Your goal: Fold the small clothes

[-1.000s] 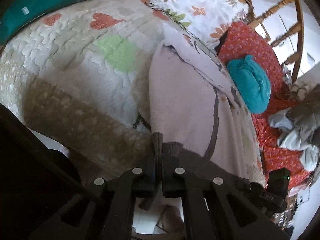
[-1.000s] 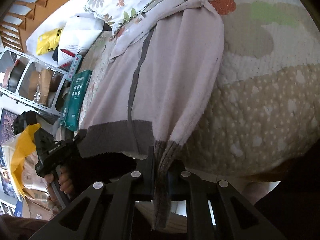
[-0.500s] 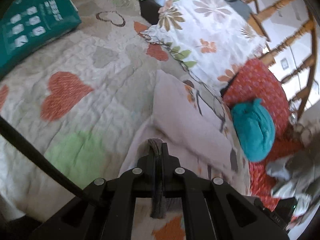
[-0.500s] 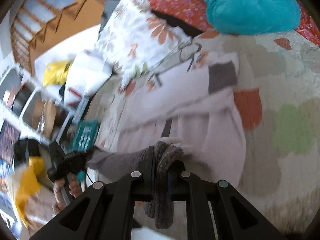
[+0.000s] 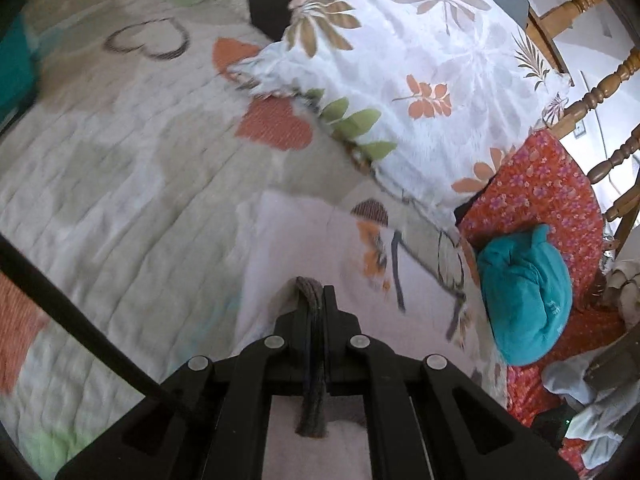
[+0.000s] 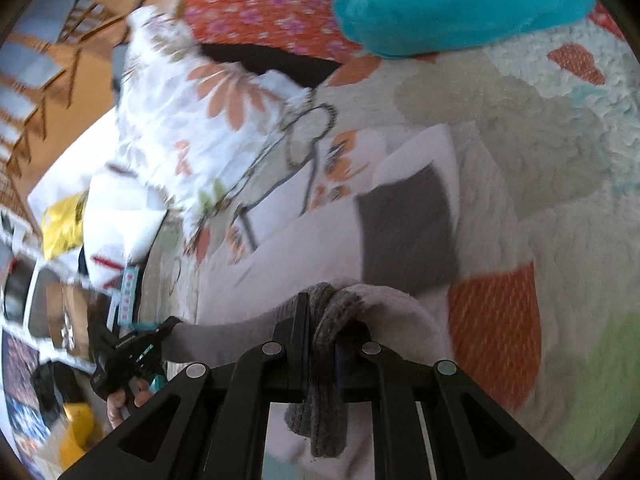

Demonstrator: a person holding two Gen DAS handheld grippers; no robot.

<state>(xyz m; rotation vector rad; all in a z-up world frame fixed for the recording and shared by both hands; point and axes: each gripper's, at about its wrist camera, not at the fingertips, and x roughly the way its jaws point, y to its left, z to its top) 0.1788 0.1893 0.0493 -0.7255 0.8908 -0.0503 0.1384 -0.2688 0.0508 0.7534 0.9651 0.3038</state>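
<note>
A pale pink sweater (image 5: 320, 248) with grey ribbed hem and cuffs lies on a quilted bedspread (image 5: 120, 160). My left gripper (image 5: 316, 296) is shut on the grey hem (image 5: 312, 400), held over the sweater's upper part. My right gripper (image 6: 324, 312) is shut on the other grey hem corner (image 6: 324, 400), above the sweater (image 6: 304, 232) and its grey cuff (image 6: 404, 232). The left gripper also shows in the right wrist view (image 6: 160, 330), with the hem stretched between the two.
A floral pillow (image 5: 420, 60) lies past the sweater's collar. A teal bundle (image 5: 524, 296) rests on red floral fabric (image 5: 540, 200). Wooden bed posts (image 5: 600, 92) stand at the right. Shelves and a yellow bag (image 6: 60, 224) stand at the left in the right wrist view.
Both grippers have carried the grey hem from the bed's near edge forward over the sweater toward the collar and pillow, folding the lower part over the upper part.
</note>
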